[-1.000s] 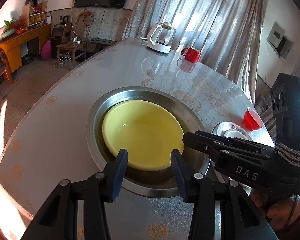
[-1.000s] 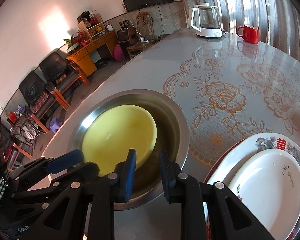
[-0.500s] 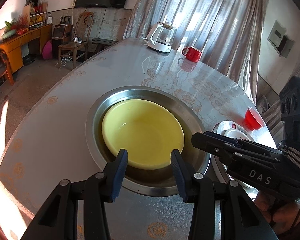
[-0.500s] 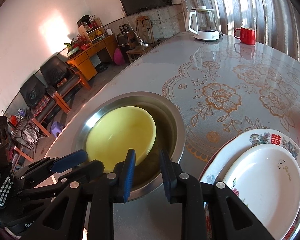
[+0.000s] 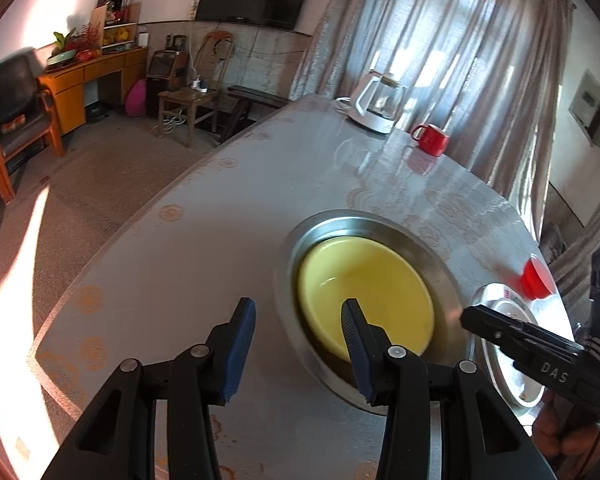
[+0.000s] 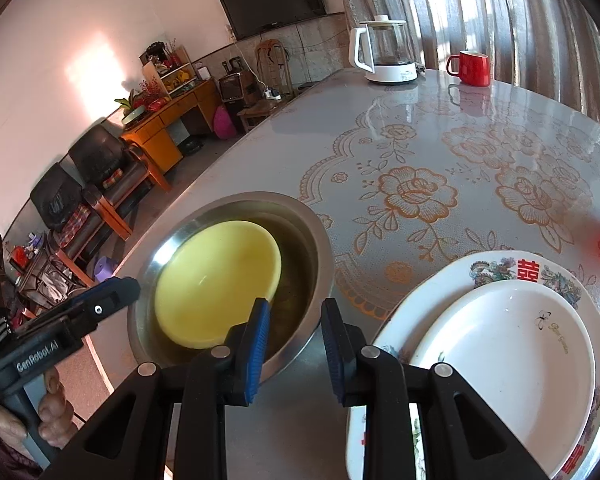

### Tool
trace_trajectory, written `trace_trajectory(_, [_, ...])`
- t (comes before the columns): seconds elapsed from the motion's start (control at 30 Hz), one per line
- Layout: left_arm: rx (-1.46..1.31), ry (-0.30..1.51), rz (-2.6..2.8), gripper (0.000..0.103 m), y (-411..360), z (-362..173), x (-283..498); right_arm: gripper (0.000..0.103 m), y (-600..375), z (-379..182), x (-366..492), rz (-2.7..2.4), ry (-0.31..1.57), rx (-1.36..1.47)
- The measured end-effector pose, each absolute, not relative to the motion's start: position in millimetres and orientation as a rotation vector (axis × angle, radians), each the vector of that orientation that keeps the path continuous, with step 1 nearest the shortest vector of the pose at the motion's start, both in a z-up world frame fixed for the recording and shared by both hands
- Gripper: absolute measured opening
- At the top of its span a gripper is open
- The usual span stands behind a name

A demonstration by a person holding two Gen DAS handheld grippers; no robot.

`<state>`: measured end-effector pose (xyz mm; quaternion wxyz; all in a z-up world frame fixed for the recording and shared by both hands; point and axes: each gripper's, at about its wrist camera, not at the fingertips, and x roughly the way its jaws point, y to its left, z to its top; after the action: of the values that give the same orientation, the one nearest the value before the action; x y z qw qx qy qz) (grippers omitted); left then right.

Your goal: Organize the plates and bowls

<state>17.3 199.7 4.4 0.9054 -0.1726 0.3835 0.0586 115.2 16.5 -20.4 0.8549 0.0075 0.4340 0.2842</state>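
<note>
A yellow bowl (image 5: 370, 286) sits inside a larger steel bowl (image 5: 376, 226) on the table; both also show in the right wrist view, the yellow bowl (image 6: 216, 280) inside the steel bowl (image 6: 304, 264). My left gripper (image 5: 298, 344) is open and empty, to the near left of the bowls. My right gripper (image 6: 294, 336) is open and empty above the steel bowl's near rim. A plain white plate (image 6: 508, 364) lies on a larger patterned plate (image 6: 496, 266) to the right; the plates (image 5: 508, 300) show at the right in the left wrist view.
A glass kettle (image 6: 384, 50) and a red mug (image 6: 472, 68) stand at the table's far end. A red cup (image 5: 536, 280) stands near the plates. The table's edge runs along the left, with chairs and a cabinet beyond it.
My left gripper has swung left, so the bowls now sit to its right. My right gripper has drawn back slightly and its jaws stand a bit wider. The bowls and plates have not moved.
</note>
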Motion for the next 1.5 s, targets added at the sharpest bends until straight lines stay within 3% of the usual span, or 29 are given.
trace_trajectory(0.23, [-0.331,0.838,0.123,0.044,194,-10,25,0.027,15,-17,120,0.615,0.898,0.048])
trace_trajectory(0.5, [-0.291,0.852,0.078,0.036,181,-15,31,0.027,37,-22,126,0.658,0.906,-0.005])
trace_trajectory(0.87, [-0.295,0.854,0.041,0.034,178,-17,35,0.020,73,-34,126,0.589,0.864,-0.289])
trace_trajectory(1.1, [-0.308,0.864,0.049,0.037,178,-20,39,0.021,82,-35,114,0.518,0.788,-0.433])
trace_trajectory(1.5, [-0.293,0.826,0.086,0.036,181,-6,28,0.024,60,-21,118,0.570,0.835,-0.223])
